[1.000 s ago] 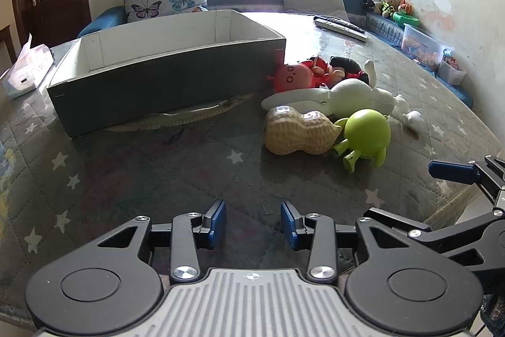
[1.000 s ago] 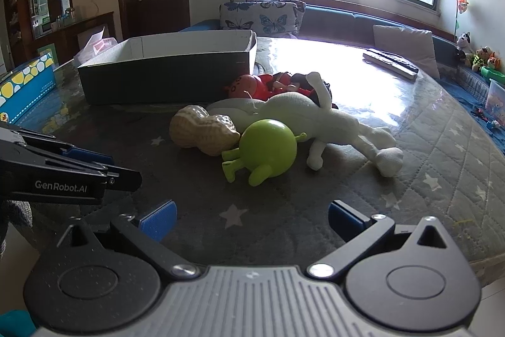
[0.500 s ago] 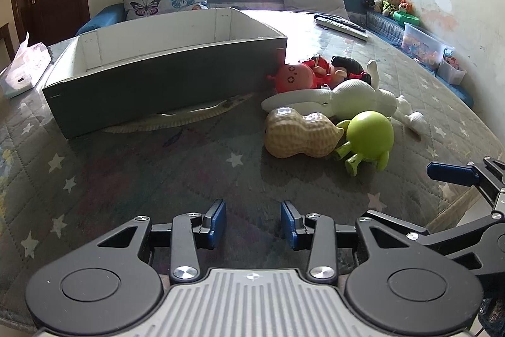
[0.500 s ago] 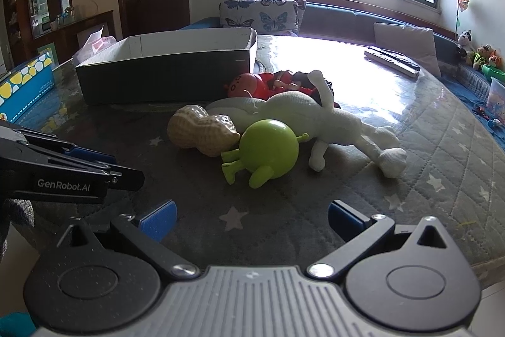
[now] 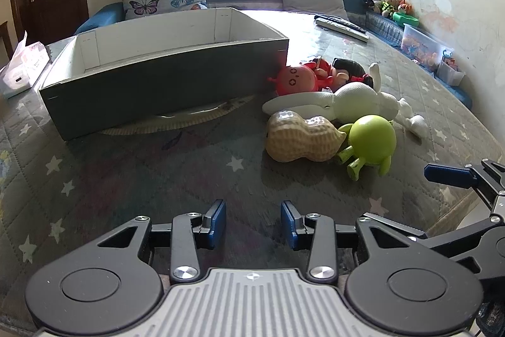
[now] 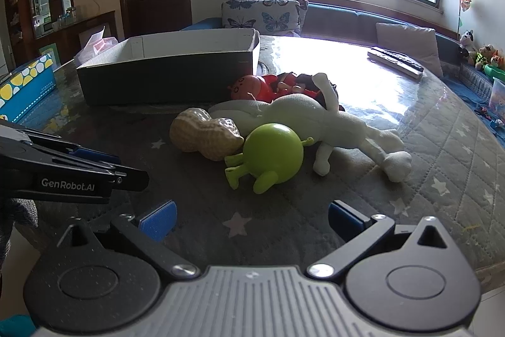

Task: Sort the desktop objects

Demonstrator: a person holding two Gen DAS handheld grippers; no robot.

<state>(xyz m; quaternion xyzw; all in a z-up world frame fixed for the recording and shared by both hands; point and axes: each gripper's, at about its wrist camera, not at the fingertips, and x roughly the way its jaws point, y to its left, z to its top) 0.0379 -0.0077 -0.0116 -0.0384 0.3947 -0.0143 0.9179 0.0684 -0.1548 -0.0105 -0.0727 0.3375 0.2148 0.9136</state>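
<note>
Both grippers hang empty over the near table edge, the left gripper (image 5: 253, 220) part-spread, the right gripper (image 6: 251, 218) wide apart. The toys lie heaped just right of the grey box (image 5: 164, 84). The peanut toy (image 5: 300, 138) looks light and squashy, so its narrow waist seems the best hold.

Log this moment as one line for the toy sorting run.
left hand-held gripper: open, empty | right hand-held gripper: open, empty | box: empty | peanut toy, green toy: on table

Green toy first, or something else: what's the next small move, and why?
Probably ease the right hand-held gripper forward onto the green toy. Its jaws stand open and empty, the toy lies nearest in front of it, and the box holds nothing visible.
</note>
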